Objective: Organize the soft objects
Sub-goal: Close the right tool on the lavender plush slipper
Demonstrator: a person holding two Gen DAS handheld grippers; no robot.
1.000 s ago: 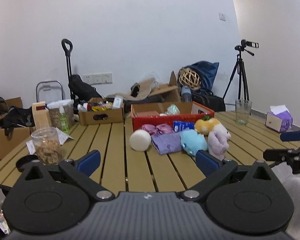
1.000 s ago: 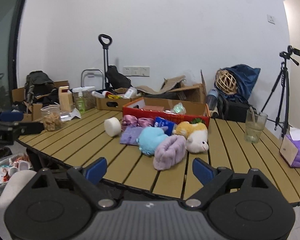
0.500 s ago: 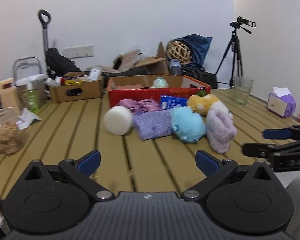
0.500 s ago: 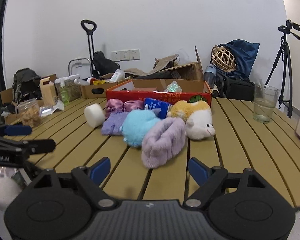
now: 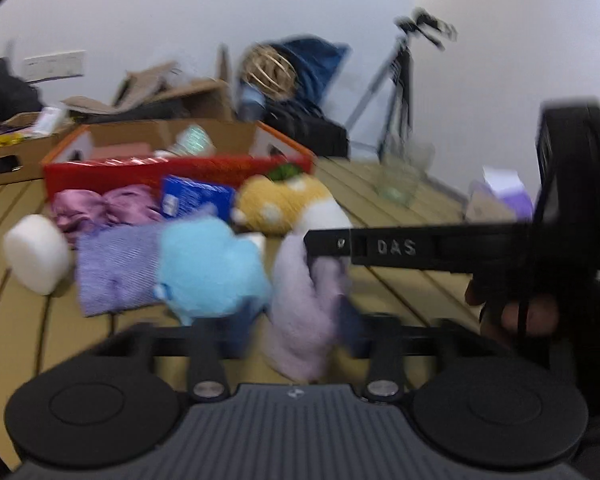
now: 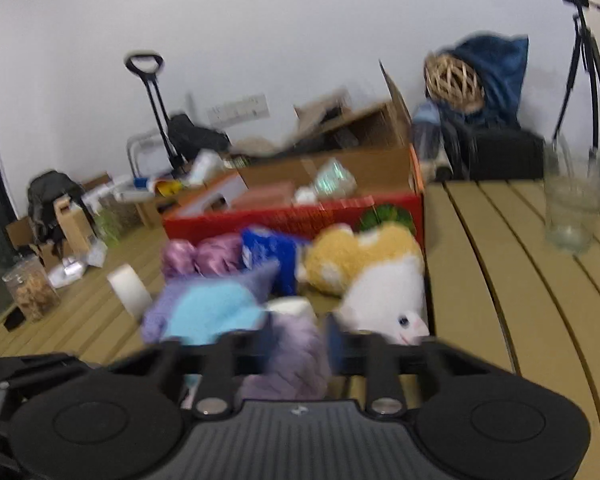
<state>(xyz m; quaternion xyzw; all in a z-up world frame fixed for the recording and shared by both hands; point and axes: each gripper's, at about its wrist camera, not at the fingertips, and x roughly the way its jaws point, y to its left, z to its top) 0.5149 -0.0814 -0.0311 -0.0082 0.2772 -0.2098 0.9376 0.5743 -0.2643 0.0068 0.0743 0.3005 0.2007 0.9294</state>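
Observation:
A lilac plush (image 5: 304, 312) lies on the slatted table, also in the right wrist view (image 6: 290, 360). My left gripper (image 5: 296, 332) has its jaws narrowed around its near end. My right gripper (image 6: 296, 340) has its jaws close on both sides of the same plush; it crosses the left view as a black bar (image 5: 420, 248). Both views are blurred, so contact is unclear. Beside it lie a blue plush (image 5: 212, 268), a yellow-white plush (image 6: 376, 276), a purple cloth (image 5: 116, 268), pink fabric (image 5: 108, 208), a blue packet (image 5: 196, 200) and a white foam roll (image 5: 36, 252).
A red cardboard box (image 6: 300, 216) stands behind the soft things. A drinking glass (image 6: 572, 216) stands at the right, a tissue box (image 5: 500, 196) further right, a jar (image 6: 30, 292) at the left edge. Boxes, a bag and a tripod (image 6: 588, 60) stand beyond the table.
Both grippers have moved forward and down to the lilac plush, and their jaws have narrowed from wide open. The right gripper now reaches across the left view.

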